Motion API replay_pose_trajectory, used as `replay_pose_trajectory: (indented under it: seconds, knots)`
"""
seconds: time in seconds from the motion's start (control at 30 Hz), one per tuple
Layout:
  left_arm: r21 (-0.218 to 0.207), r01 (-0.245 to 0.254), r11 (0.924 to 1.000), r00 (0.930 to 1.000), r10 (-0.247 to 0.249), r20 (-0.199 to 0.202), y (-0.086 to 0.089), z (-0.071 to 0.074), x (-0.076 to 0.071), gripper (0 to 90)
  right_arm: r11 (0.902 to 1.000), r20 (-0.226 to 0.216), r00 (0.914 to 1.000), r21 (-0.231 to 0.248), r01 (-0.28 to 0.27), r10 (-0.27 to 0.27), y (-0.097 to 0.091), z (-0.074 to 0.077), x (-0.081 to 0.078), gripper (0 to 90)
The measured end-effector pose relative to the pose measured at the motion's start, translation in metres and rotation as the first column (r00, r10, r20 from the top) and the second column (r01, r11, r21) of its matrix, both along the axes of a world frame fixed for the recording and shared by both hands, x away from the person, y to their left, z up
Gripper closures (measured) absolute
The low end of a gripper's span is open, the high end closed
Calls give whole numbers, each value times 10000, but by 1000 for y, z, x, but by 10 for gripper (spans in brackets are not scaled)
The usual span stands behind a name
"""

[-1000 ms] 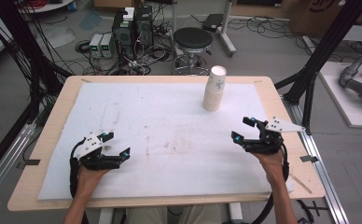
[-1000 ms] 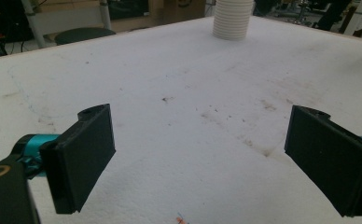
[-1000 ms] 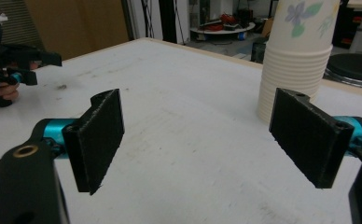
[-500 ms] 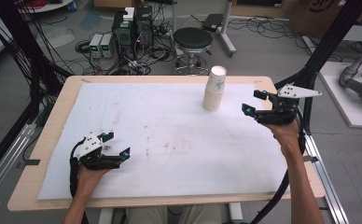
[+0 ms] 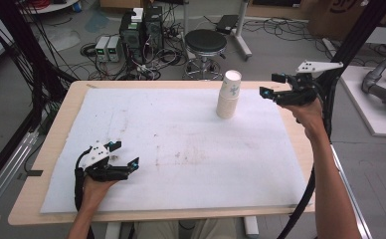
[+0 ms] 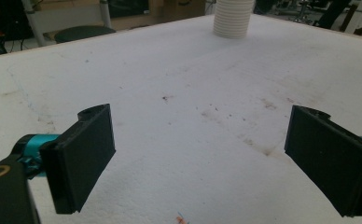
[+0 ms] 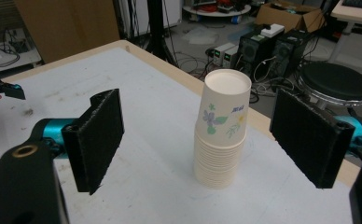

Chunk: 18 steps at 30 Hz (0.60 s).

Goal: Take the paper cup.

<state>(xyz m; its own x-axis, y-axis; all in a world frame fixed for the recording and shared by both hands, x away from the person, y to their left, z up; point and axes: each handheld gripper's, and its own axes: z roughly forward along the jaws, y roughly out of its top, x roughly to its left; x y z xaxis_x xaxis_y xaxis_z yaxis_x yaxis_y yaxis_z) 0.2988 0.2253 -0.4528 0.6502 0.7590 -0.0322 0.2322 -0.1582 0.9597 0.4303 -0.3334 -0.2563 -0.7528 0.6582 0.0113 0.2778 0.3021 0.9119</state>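
The right gripper (image 5: 273,85), jaws spread wide and holding nothing, hangs at the upper right of the high view, just right of the stack of paper cups (image 5: 229,94). At lower left, the left gripper (image 5: 124,157) rests released on the white mat (image 5: 191,149), well apart from the stack.

a wooden table (image 5: 42,164) topped with a white foam sheet (image 5: 181,129) stands on a grey floor (image 5: 27,59); behind it sit a black round stool (image 5: 206,42), computer towers (image 5: 142,30) and tangled cables (image 5: 166,52).
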Motion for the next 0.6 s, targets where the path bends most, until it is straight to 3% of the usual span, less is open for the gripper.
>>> replay_pose_trajectory:
  seconds: [0.3,0.37,0.5,0.53,0.6]
  knots:
    - [22,16,10000,10000,-16,-3,0,0,0,83,9880,-849,9959,-1484,-425,301,29,22,51,182]
    - [34,6,10000,10000,-6,-12,0,0,0,83,9859,-991,9945,-1596,-492,336,32,23,56,182]
    - [57,2,10000,10000,-2,-57,-1,0,0,83,9682,-1477,9887,-2431,-598,240,47,28,79,182]
    - [57,2,10000,10000,-2,-57,-1,0,0,83,9682,-1477,9887,-2431,-598,240,47,28,79,182]
    - [73,-14,10000,10000,15,-68,-1,0,1,83,9555,-1724,9847,-2854,-748,256,56,30,91,182]
